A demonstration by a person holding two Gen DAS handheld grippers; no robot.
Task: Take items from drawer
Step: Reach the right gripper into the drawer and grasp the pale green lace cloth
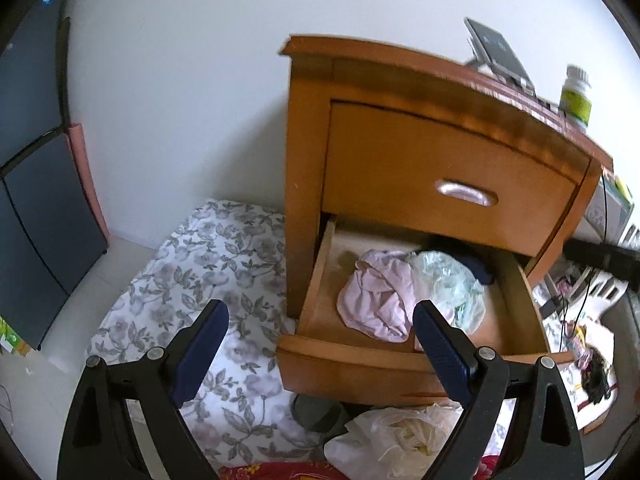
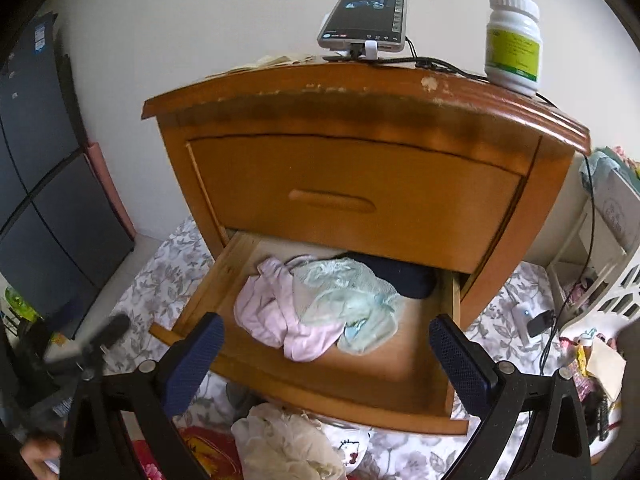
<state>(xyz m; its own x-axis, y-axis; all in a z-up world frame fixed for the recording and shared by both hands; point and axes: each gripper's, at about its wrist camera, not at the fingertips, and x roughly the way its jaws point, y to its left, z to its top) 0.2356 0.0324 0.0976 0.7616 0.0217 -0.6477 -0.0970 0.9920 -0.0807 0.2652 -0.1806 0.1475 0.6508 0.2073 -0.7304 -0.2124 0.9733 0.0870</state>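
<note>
Since the pink garment [image 2: 276, 316] lies crumpled mid-drawer [image 2: 340, 392], straight ahead between the spread, empty right gripper [image 2: 326, 354] fingers, right looks better placed; left gripper [image 1: 320, 344], also spread, sits off to the drawer's left.

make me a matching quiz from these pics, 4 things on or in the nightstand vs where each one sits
Things:
1. pink garment
2. white bottle
3. dark blue garment
4. phone

Places:
A. on the nightstand top, right end
B. front left of the open lower drawer
C. propped on a stand on the nightstand top
D. back of the open drawer, partly under the closed upper drawer

Pairs: 1-B, 2-A, 3-D, 4-C
</note>
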